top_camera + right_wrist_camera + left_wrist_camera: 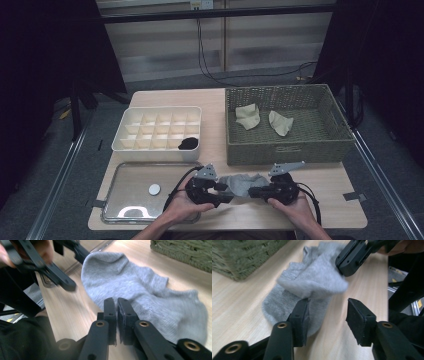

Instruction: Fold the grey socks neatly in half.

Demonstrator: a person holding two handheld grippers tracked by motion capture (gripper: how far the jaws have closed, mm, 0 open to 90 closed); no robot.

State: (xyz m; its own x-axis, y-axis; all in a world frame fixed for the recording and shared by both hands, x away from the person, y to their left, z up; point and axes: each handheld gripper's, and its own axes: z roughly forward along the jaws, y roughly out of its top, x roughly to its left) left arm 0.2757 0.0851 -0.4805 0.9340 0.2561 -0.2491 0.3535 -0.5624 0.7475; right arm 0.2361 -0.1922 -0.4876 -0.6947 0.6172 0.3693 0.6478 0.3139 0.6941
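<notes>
Working a grey sock [242,183] at the near edge of the table [330,197], I hold my left gripper [223,192] at its left end, jaws wide, one pad [302,315] touching the fabric. My right gripper [254,191] meets the sock's right end, jaws pressed narrow, apparently pinching its edge. Far left sits a divided box [158,128] above a lid [145,192]; far right, a wicker basket [290,147] holding two beige socks [248,116].
</notes>
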